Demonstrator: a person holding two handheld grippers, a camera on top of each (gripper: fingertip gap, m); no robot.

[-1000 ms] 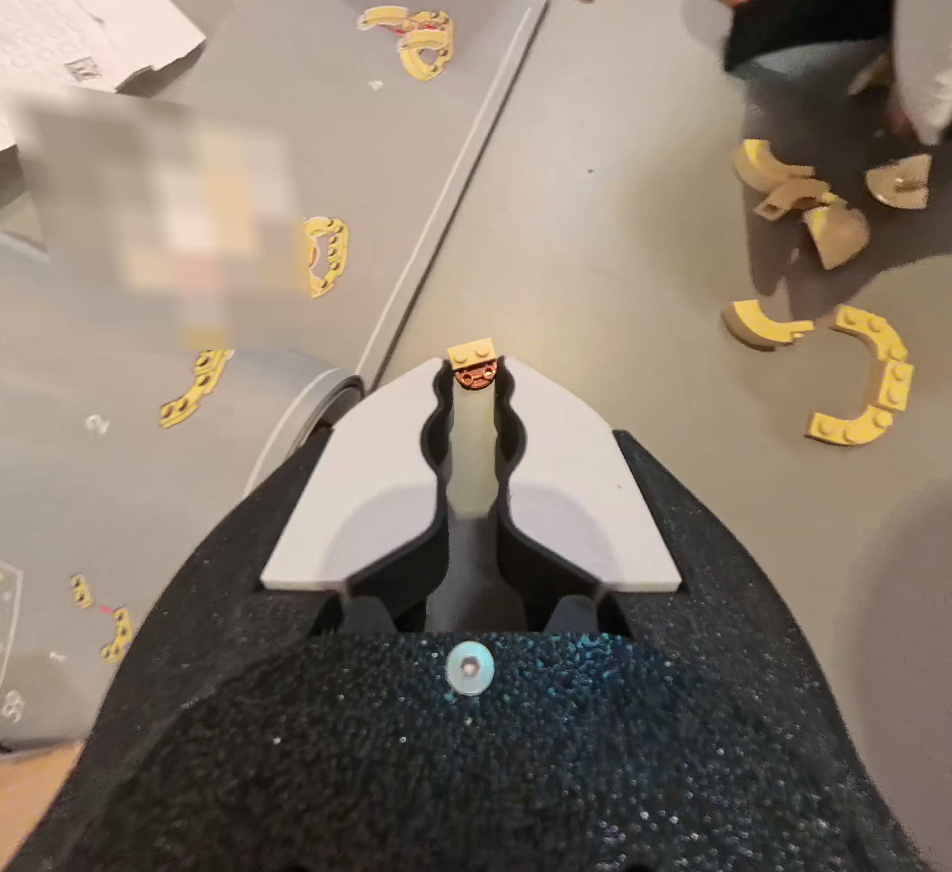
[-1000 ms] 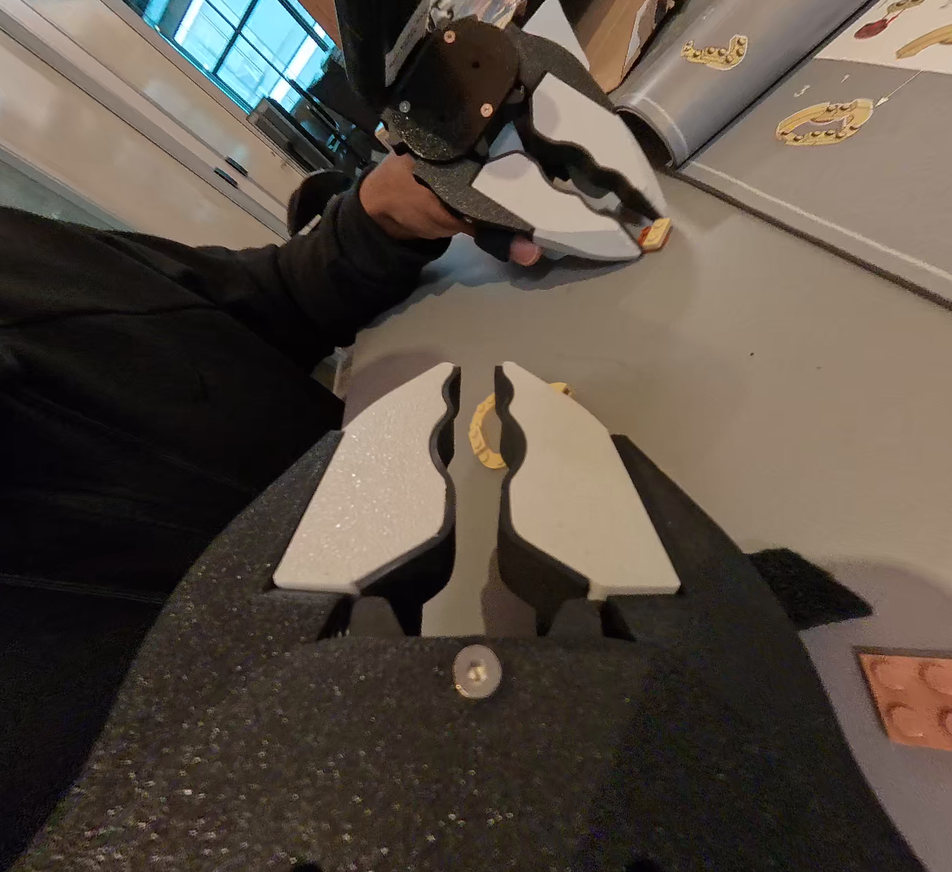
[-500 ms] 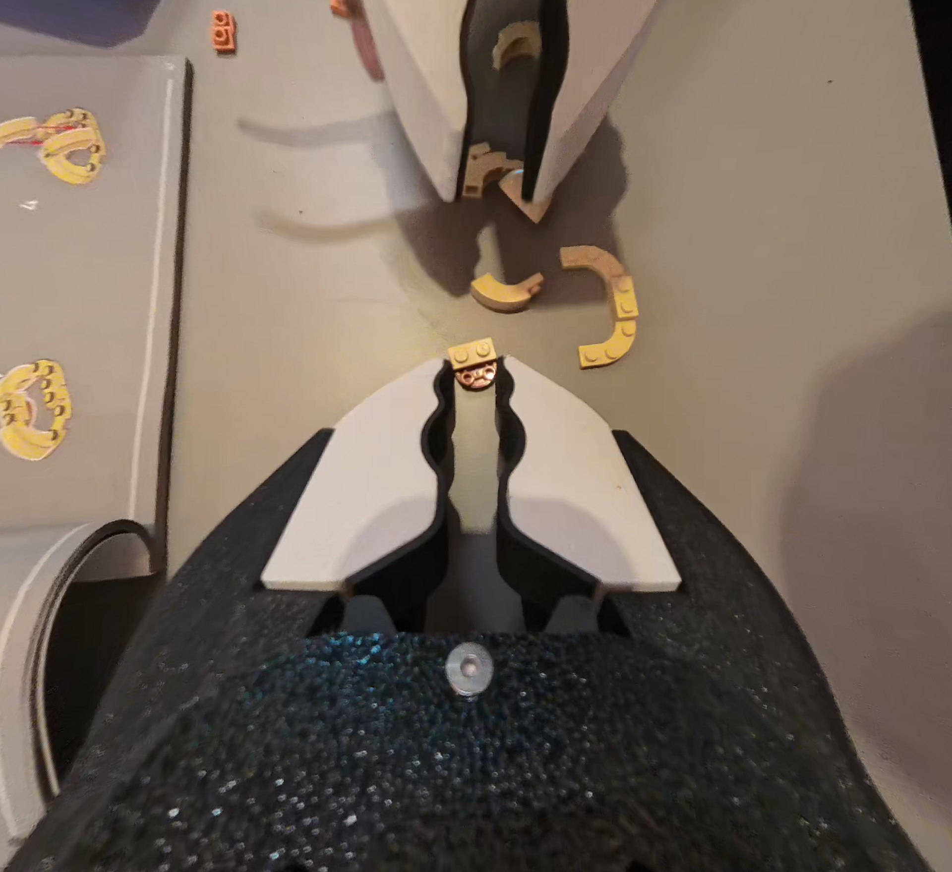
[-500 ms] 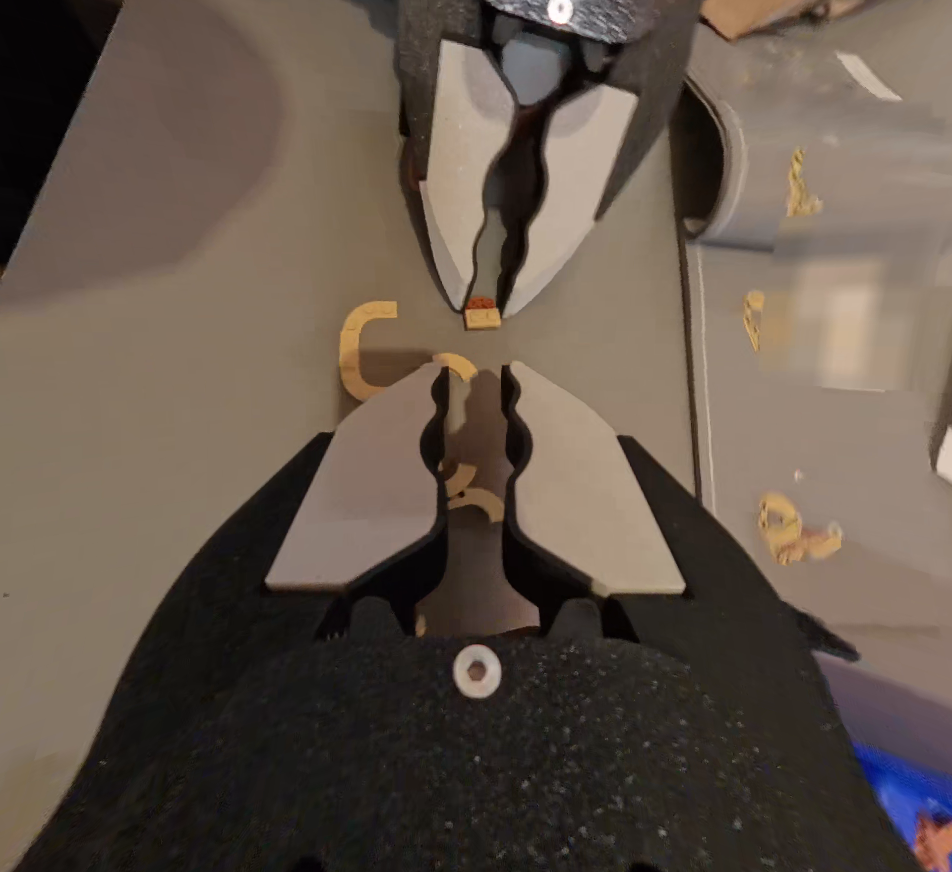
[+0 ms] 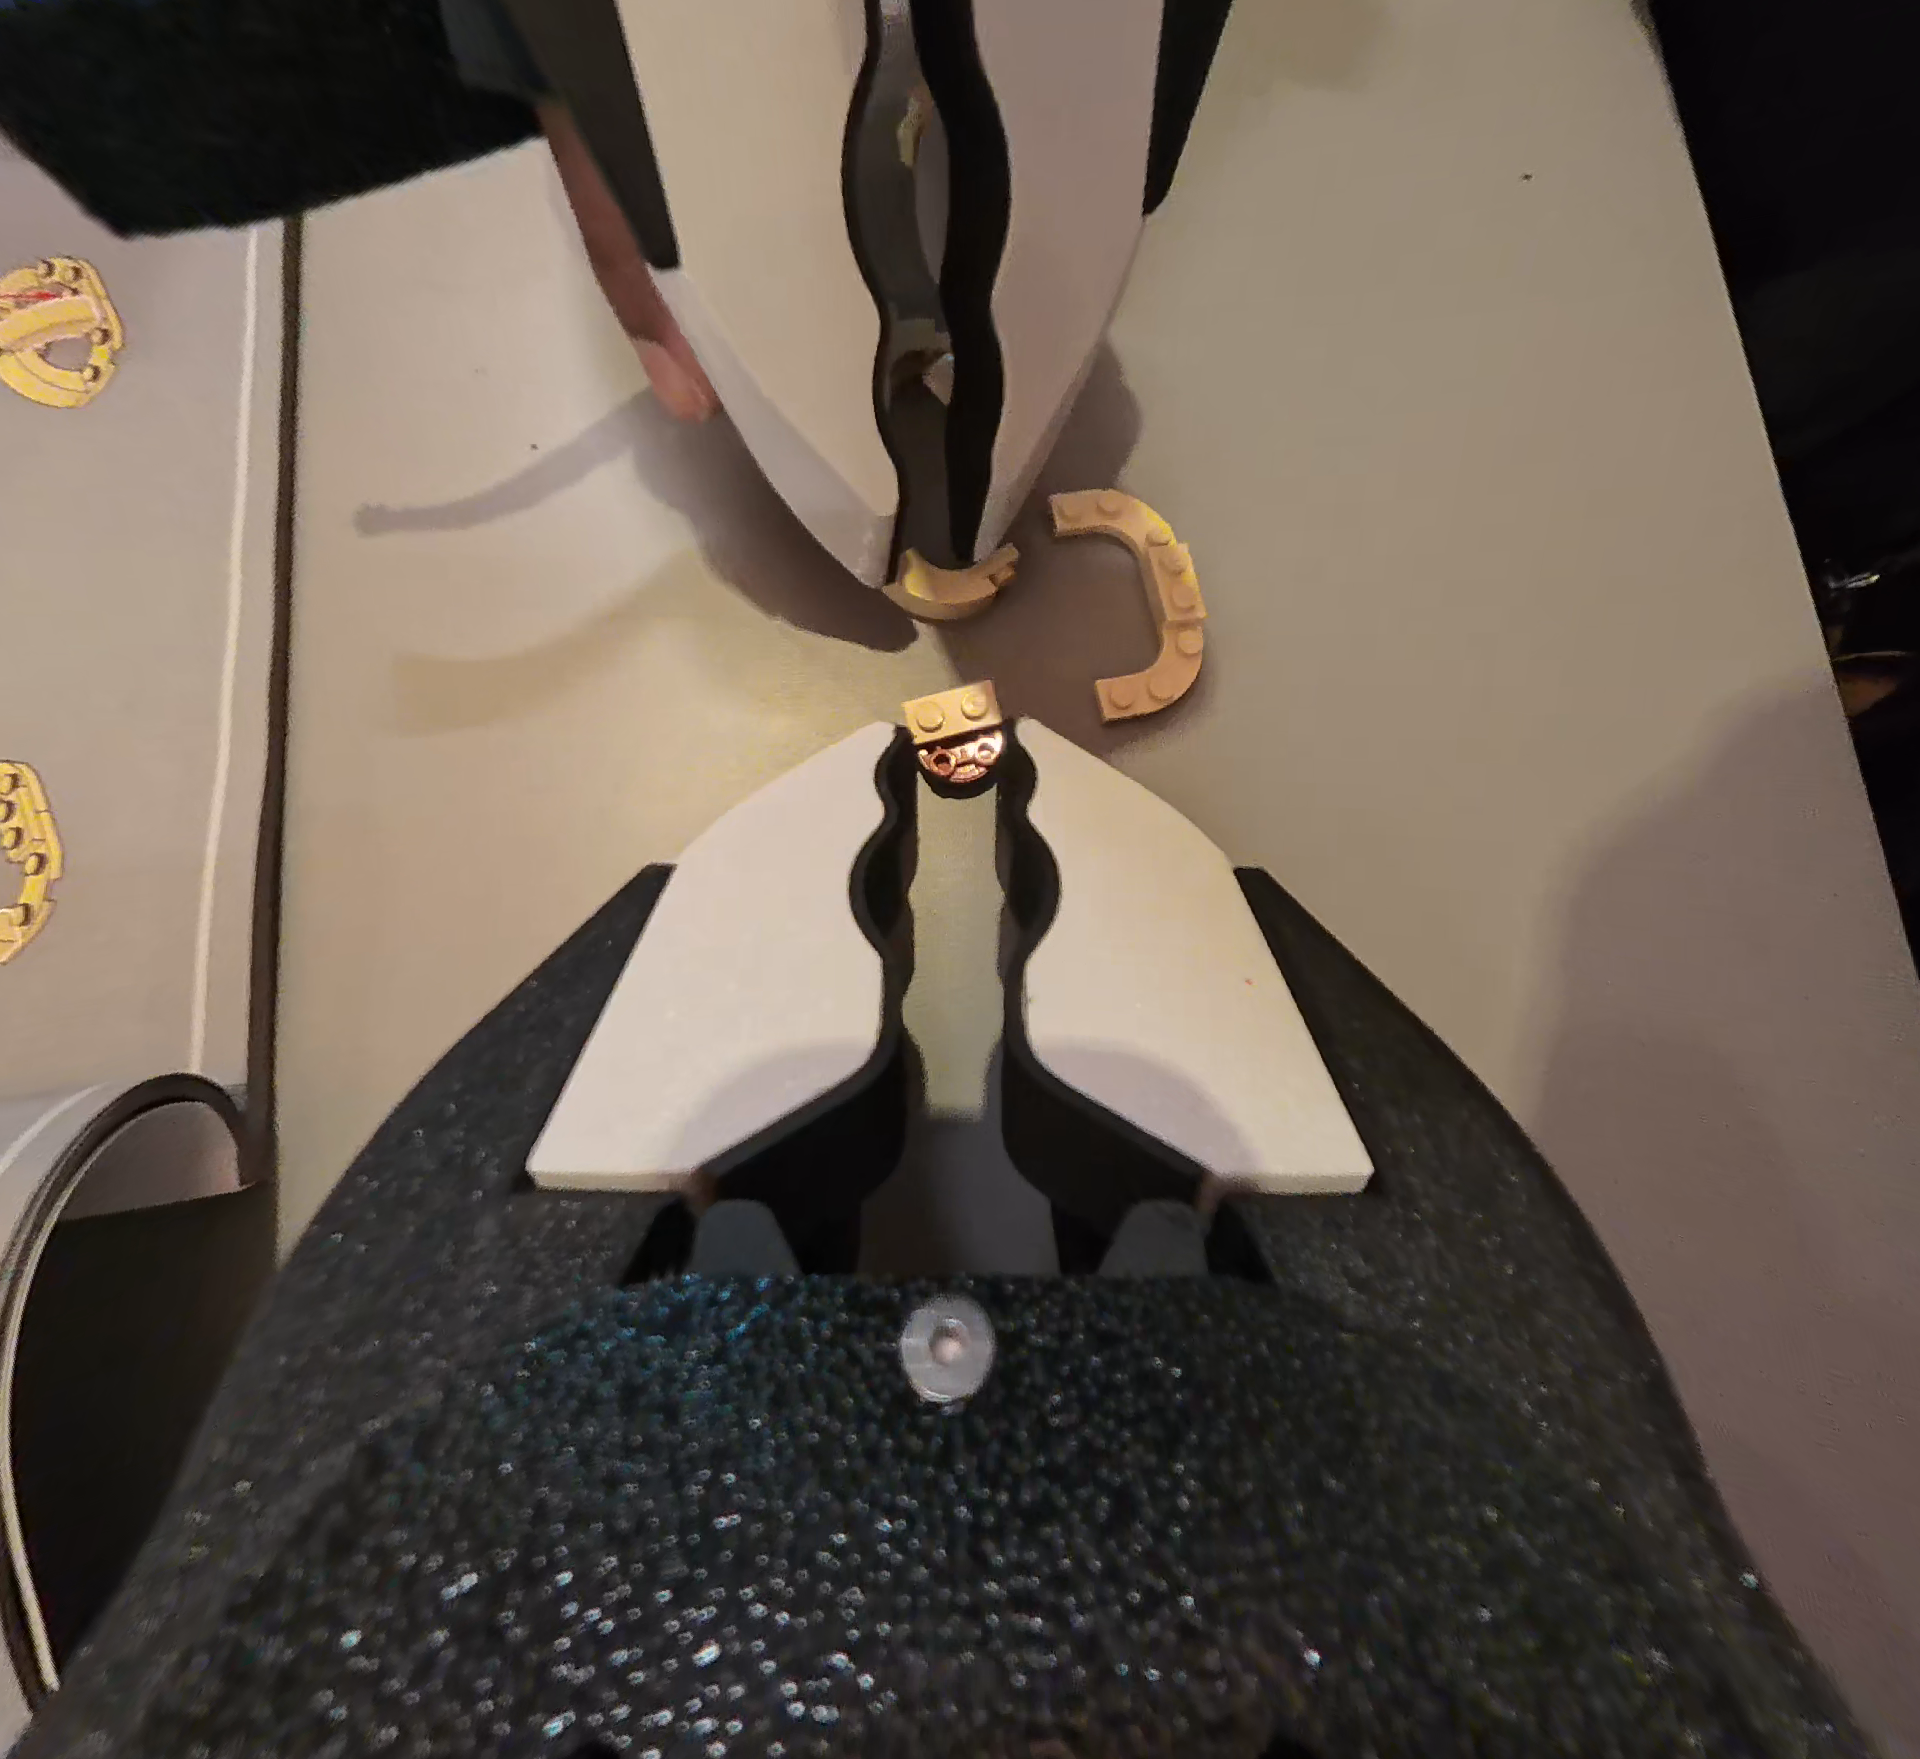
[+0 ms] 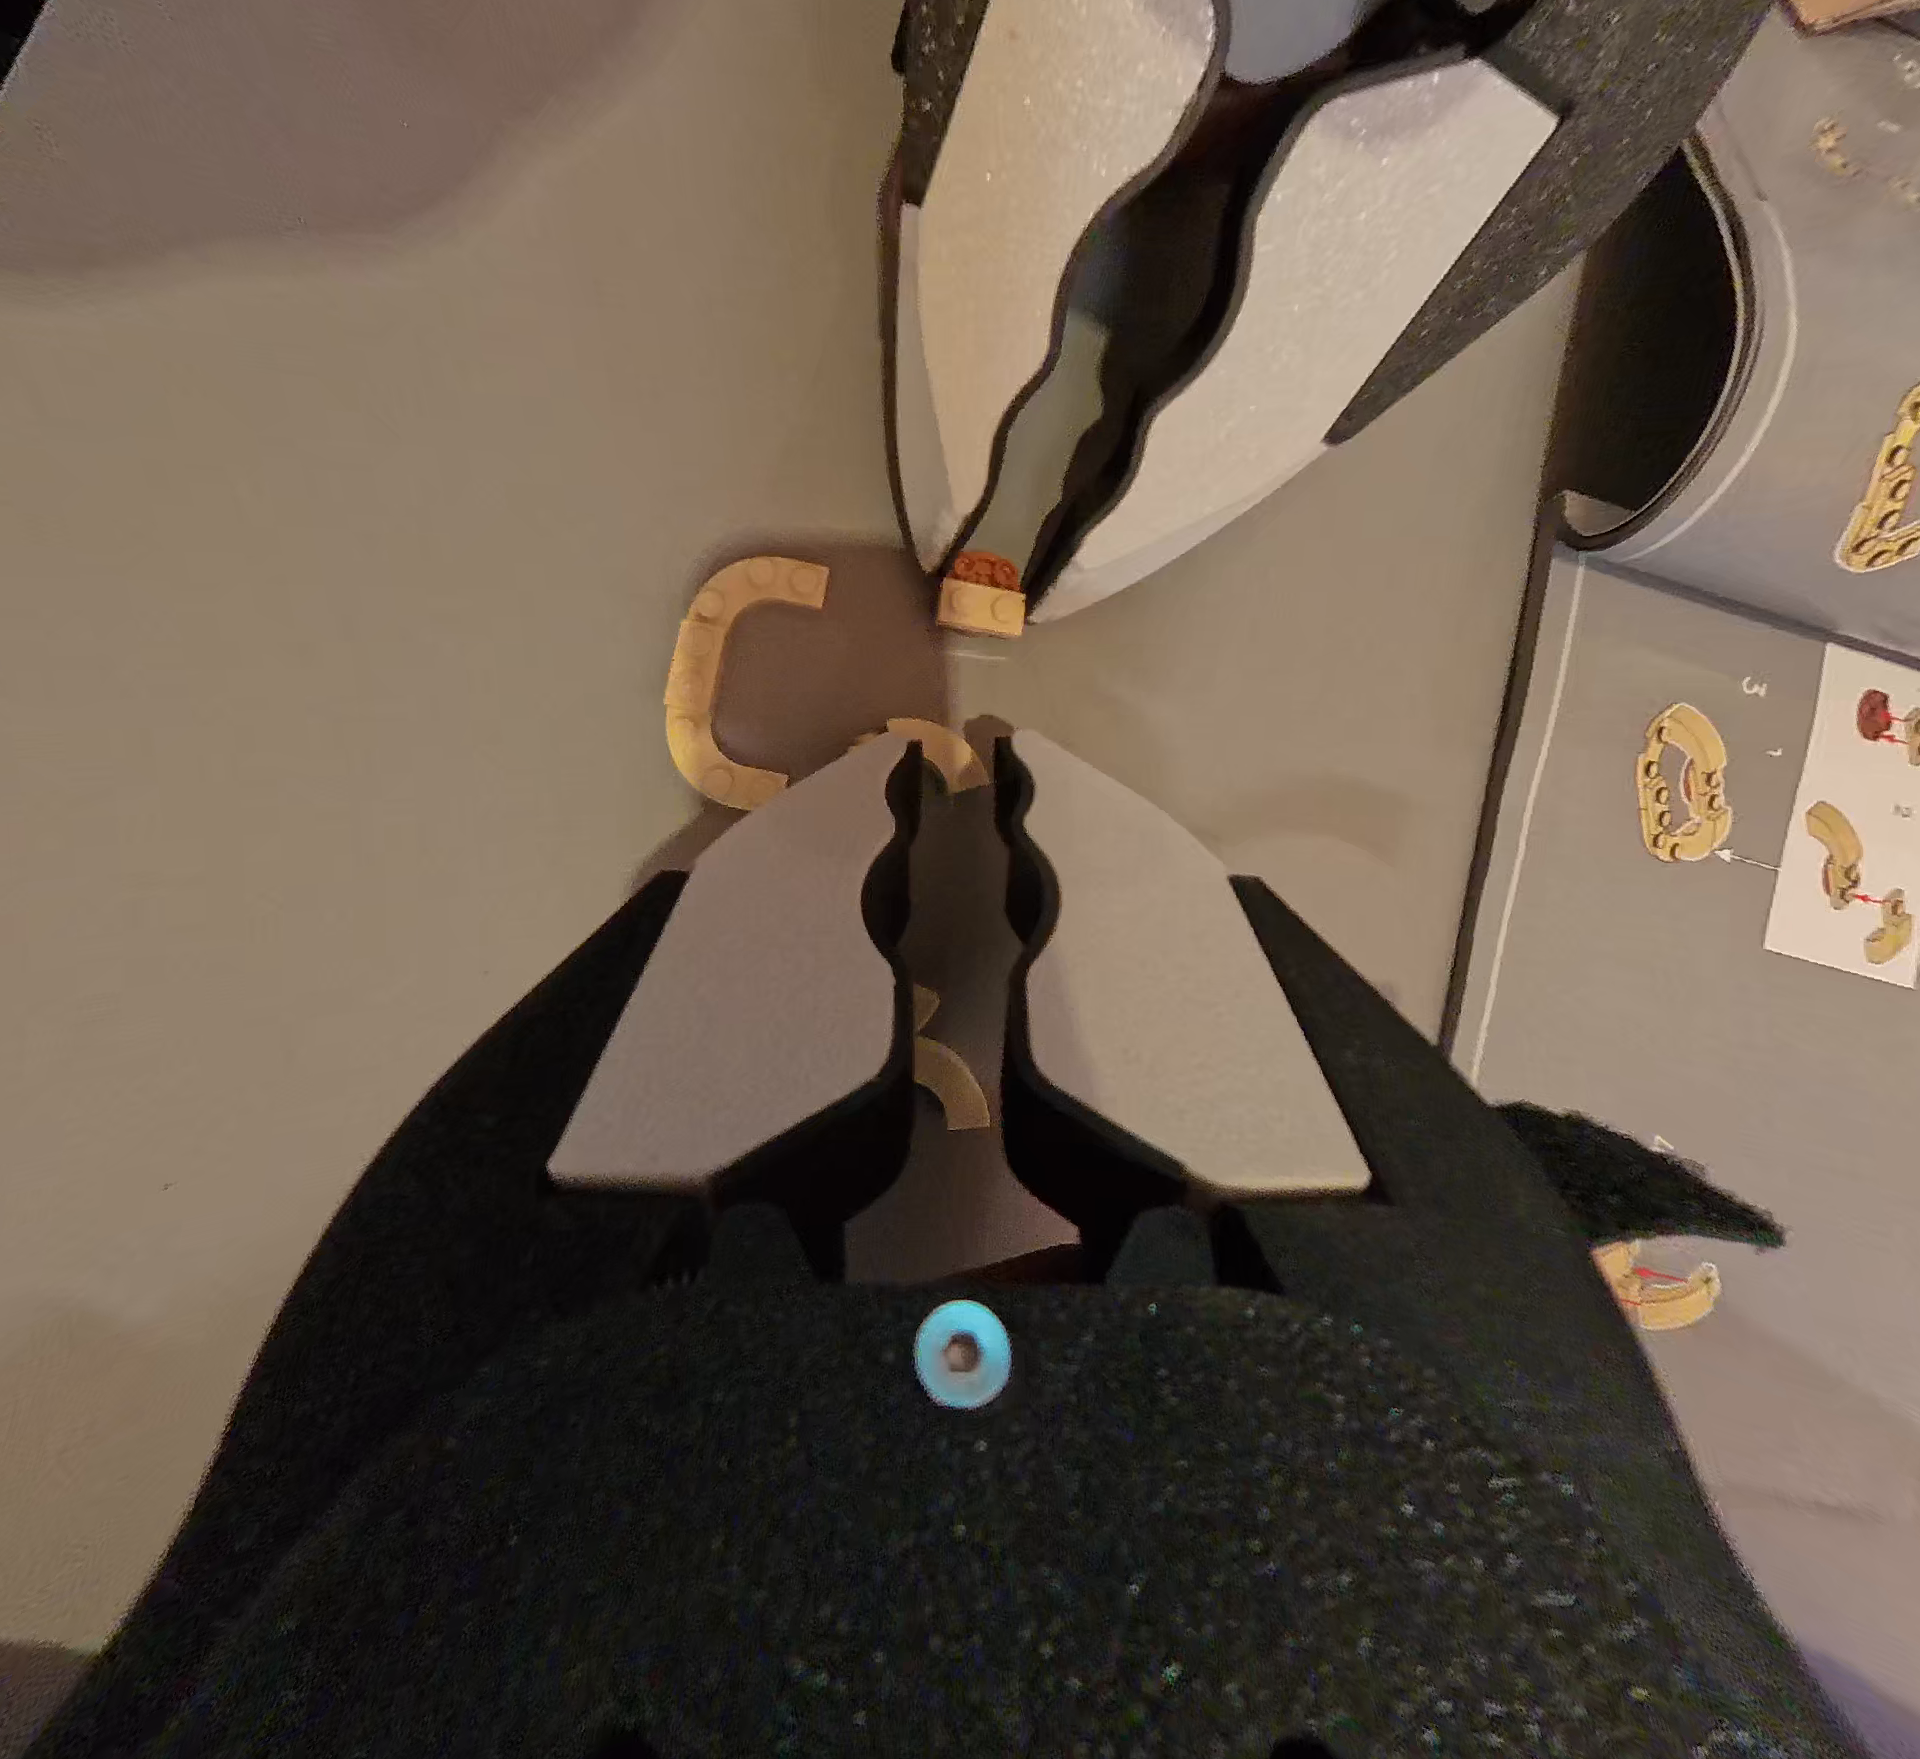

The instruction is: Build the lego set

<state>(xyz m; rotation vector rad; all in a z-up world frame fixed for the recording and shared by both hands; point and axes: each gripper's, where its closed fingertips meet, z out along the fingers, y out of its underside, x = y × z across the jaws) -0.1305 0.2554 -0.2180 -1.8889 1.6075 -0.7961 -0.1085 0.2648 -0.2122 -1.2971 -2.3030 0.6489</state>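
Note:
My left gripper [image 5: 954, 743] is shut on a small tan plate with a brown round piece on it [image 5: 954, 730], held just above the grey table. It also shows in the right wrist view [image 6: 982, 603]. My right gripper [image 6: 956, 759] points at it from the opposite side. Its jaws stand narrowly apart, and its tips are down at a tan curved piece [image 5: 948, 592] lying on the table. That piece shows between the tips in the right wrist view [image 6: 954, 762] and is partly hidden by the fingers. A tan C-shaped arch assembly [image 5: 1153, 608] lies beside both grippers.
The open instruction booklet [image 5: 125, 670] lies along one side of the table, with a curled page [image 6: 1787, 421] at its end. Another tan curved piece [image 6: 951, 1086] lies under my right gripper. A black strap [image 5: 208, 120] and blue box corner are at the far left. Less than 4 cm separates the two grippers' tips.
My right gripper has come closer, moved its tips from the far loose pieces down onto the near curved piece, and narrowed its jaws. My left gripper still holds the small plate.

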